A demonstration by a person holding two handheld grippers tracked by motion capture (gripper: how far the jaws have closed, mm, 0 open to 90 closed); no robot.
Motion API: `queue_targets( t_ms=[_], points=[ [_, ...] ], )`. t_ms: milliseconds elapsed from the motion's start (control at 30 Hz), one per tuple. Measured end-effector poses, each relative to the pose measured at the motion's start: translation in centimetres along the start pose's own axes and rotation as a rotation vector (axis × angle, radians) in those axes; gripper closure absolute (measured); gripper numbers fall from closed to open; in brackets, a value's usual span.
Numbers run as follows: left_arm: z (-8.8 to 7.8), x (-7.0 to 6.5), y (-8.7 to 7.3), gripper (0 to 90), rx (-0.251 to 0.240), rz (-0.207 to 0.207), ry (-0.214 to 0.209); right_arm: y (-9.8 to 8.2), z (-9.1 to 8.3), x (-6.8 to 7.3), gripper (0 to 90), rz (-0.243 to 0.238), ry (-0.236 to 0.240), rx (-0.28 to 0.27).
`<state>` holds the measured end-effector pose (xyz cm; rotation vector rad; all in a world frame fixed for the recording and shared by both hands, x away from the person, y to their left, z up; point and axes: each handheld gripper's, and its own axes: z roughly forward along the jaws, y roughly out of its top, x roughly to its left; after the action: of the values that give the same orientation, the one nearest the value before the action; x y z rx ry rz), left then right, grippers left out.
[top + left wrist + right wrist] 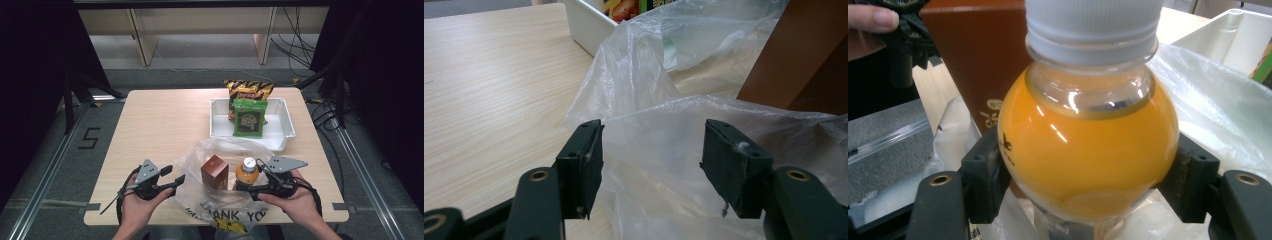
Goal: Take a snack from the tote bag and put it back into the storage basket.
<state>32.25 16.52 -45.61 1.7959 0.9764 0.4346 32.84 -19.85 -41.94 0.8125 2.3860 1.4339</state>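
An orange juice bottle (pixel 247 172) with a white cap stands upright inside a clear plastic bag (pixel 200 152) near the table's front edge. My right gripper (pixel 253 188) is shut on its round belly, and in the right gripper view both pads press the bottle (pixel 1088 150). A brown box (pixel 215 171) stands in the bag just left of the bottle. My left gripper (pixel 176 181) is open at the bag's left edge. In the left gripper view its jaws stand wide apart (pixel 651 155), with loose bag film (pixel 649 100) between them, unpinched.
A white tray (pixel 287 125) at the back right holds a green snack pack (pixel 249 118) and an orange chip bag (pixel 248 90). The table's left half is bare wood. Cables run on the floor beyond the table.
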Motion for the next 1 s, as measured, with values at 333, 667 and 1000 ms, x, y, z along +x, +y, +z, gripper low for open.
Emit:
queue_targets(
  t_ms=[333, 667, 1000],
  points=[
    [0.0, 0.0, 0.0, 41.1, -0.004, 0.001, -0.003, 1.1, -0.3, 0.1, 31.8, 0.032, -0.010, -0.032],
    [0.1, -0.1, 0.0, 41.1, -0.001, 0.003, -0.008, 2.2, -0.8, -0.1, 31.9, 0.028, 0.000, -0.046],
    [0.1, -0.1, 0.0, 41.1, 0.000, 0.002, -0.012, 2.8, -0.7, 0.0, 31.9, 0.044, 0.005, -0.043]
  ],
)
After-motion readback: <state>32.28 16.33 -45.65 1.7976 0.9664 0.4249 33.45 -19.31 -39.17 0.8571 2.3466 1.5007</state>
